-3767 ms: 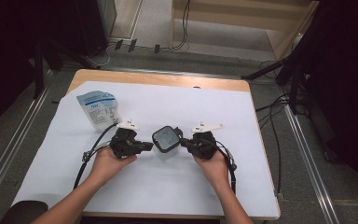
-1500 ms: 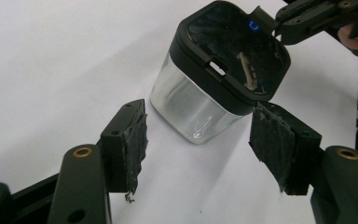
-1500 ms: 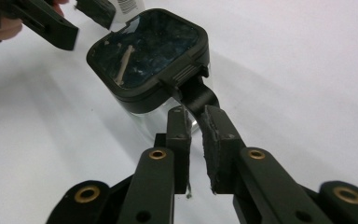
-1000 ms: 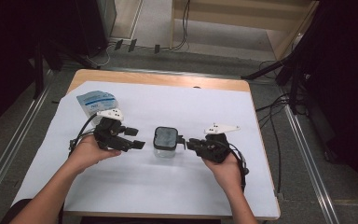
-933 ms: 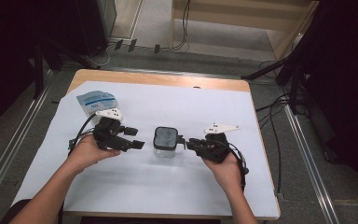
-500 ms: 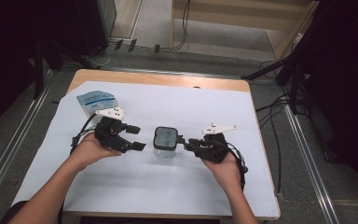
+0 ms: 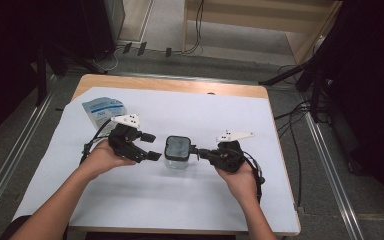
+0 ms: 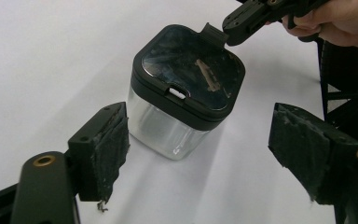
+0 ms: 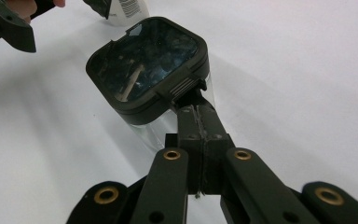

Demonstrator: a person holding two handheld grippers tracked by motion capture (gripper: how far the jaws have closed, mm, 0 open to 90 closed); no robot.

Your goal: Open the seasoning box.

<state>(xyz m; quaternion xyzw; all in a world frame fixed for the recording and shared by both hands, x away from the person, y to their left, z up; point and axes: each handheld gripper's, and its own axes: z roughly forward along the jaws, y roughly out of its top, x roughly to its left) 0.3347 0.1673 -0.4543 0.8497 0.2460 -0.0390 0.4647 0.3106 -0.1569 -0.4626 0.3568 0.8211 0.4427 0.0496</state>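
- The clear box [image 7: 178, 154] with a dark lid stands on the white counter [image 7: 190, 200], between both tongs.
- The left tongs [image 7: 147, 146] are wide open just beside it, and have just been opening, nothing between them.
- The right tongs [image 7: 196, 151] are closed, tips at the lid's tab [image 9: 187, 87].

The little container [image 8: 182, 93] has a clear, glassy plastic body and a glossy black lid [image 8: 191, 70] that throws reflections. Gripper pads [image 8: 112, 149] look like rough, frayed dark foam on matt black plastic with brass-coloured rivets. White matt paper sheet [image 7: 180, 200] covers the wooden tabletop [image 7: 170, 84]; a shiny pouch [image 7: 101, 111] lies near its far left corner.
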